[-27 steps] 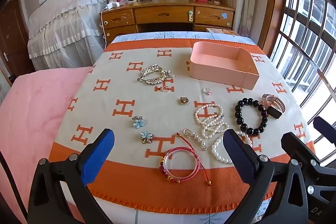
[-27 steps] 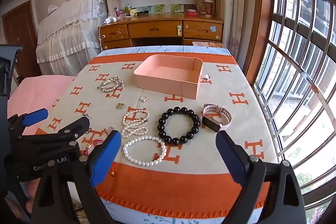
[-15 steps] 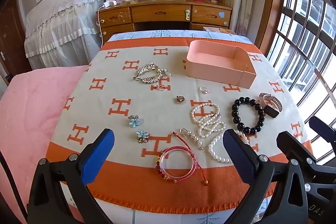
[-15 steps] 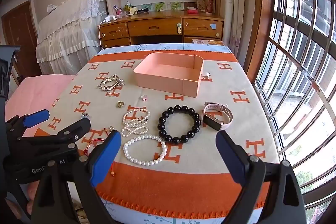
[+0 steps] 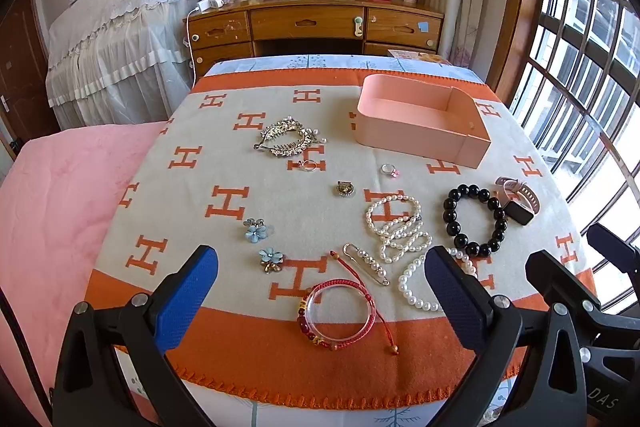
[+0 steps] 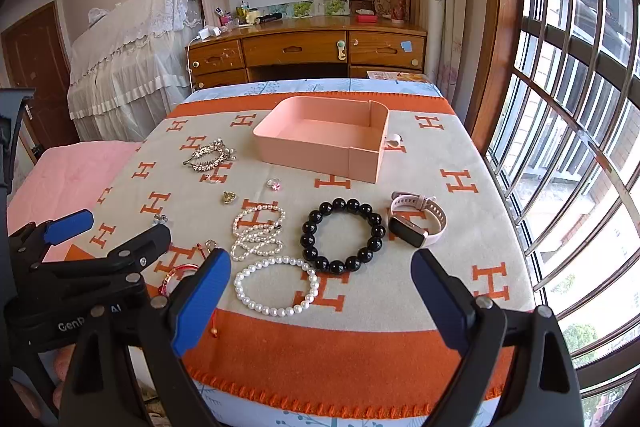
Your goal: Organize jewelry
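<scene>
Jewelry lies spread on an orange-and-cream blanket (image 5: 240,163). A pink open box (image 5: 420,131) (image 6: 320,143) stands at the far side. Near the front lie a red bangle (image 5: 340,319), a pearl bracelet (image 6: 276,287), a pearl strand (image 6: 258,231), a black bead bracelet (image 6: 344,235) and a pink watch (image 6: 416,223). A silver hair clip (image 5: 286,141), small rings, a pin and two blue flower pieces (image 5: 256,229) lie further left. My left gripper (image 5: 320,295) hovers open above the red bangle. My right gripper (image 6: 320,295) hovers open above the pearl bracelet. Neither holds anything.
A wooden desk with drawers (image 5: 316,27) and bookshelves stand beyond the table. A lace-covered piece of furniture (image 5: 120,39) is at the left, a barred window (image 6: 560,147) at the right. A pink quilt (image 5: 52,211) adjoins the blanket's left edge.
Both views have shifted slightly, with the jewelry sliding a little down and toward the frames' near edge. Both grippers stay open and nothing on the blanket has moved.
</scene>
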